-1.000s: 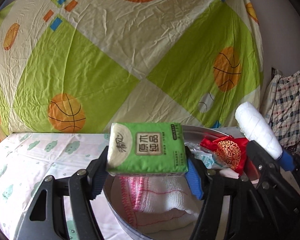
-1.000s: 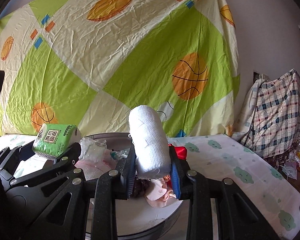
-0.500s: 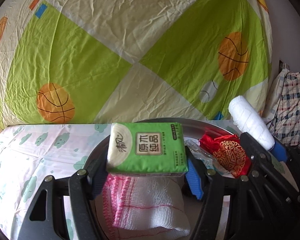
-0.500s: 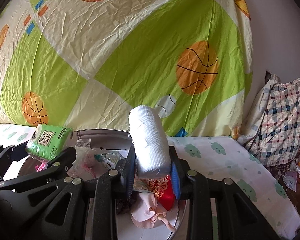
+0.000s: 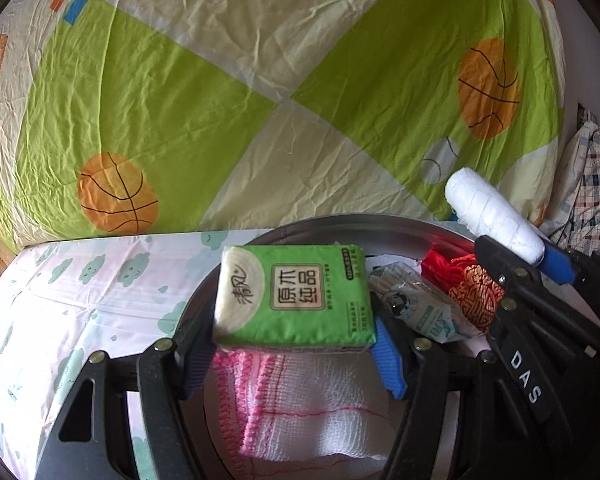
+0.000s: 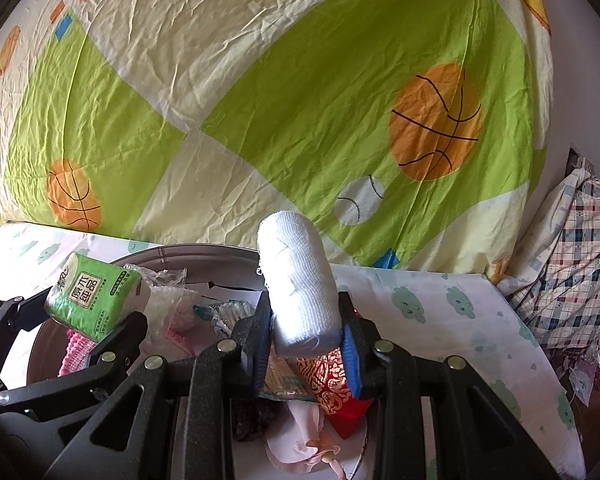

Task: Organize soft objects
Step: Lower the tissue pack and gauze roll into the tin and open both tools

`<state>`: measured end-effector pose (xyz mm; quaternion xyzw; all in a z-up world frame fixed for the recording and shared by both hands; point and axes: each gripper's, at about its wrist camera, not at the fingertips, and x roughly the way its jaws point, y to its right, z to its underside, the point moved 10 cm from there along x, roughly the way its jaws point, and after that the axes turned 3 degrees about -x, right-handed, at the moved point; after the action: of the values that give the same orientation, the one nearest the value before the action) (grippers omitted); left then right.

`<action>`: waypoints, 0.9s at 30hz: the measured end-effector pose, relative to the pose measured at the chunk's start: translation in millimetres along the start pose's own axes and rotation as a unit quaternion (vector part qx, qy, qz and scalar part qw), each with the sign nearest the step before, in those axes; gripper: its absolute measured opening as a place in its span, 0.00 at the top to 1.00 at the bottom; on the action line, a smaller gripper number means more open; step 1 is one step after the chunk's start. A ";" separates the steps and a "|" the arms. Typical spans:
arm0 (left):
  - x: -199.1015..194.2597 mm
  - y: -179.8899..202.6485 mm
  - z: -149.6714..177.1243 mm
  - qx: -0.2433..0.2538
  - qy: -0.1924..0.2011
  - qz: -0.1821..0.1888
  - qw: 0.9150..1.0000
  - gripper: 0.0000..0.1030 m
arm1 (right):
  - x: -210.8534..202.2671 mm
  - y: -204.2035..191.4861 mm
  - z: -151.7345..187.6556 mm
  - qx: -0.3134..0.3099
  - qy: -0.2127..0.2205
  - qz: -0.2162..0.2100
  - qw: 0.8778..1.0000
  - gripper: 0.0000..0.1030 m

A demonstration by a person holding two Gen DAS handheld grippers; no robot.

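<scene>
Above basin (image 6: 204, 253): bandage roll (image 6: 300, 280) upright.

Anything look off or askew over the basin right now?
Nothing damaged or spilled. The white gauze roll stands tilted in the right gripper, gripped only at its lower end. The green tissue pack sits level in the left gripper.

A lived-in home, probably a bedroom; a creased bedsheet (image 6: 260, 92) printed with green and cream squares and orange basketballs hangs as a backdrop; a surface under a cloud-print cloth (image 6: 440, 308) carries a metal basin (image 5: 340, 224) of soft household items; checked fabric (image 6: 572, 264) lies heaped at the right.
</scene>
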<state>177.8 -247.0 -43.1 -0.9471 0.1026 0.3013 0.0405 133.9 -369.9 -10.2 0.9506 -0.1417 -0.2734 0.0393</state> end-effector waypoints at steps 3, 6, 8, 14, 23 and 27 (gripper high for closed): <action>1.0 -1.7 -0.4 -0.003 -0.002 -0.005 1.000 0.34 | 3.2 -1.6 -0.2 -0.005 -0.008 -0.002 1.000 0.68; 2.5 -3.1 -0.3 -0.006 -0.004 -0.008 1.000 0.33 | 5.2 -2.0 1.1 -0.003 -0.014 -0.008 1.000 0.66; 2.8 -3.5 -0.3 -0.005 -0.004 -0.011 1.000 0.32 | 5.5 -1.0 1.6 -0.003 -0.015 -0.006 1.000 0.66; -10.1 -14.1 -6.8 -0.017 0.030 -0.031 0.999 0.08 | -6.3 4.6 -2.2 0.009 0.005 -0.002 1.000 0.37; -42.3 -35.5 -26.4 -0.045 0.113 -0.045 0.992 0.00 | -31.3 16.4 -8.2 0.043 0.025 -0.006 0.999 0.26; -47.0 -37.4 -18.2 -0.050 0.115 -0.038 0.991 0.00 | -38.6 15.7 -0.9 0.045 0.028 0.004 0.999 0.23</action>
<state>158.8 -205.1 -0.5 -0.9795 0.0557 0.1936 -0.0078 99.3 -373.7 12.6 0.9582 -0.1562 -0.2397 0.0017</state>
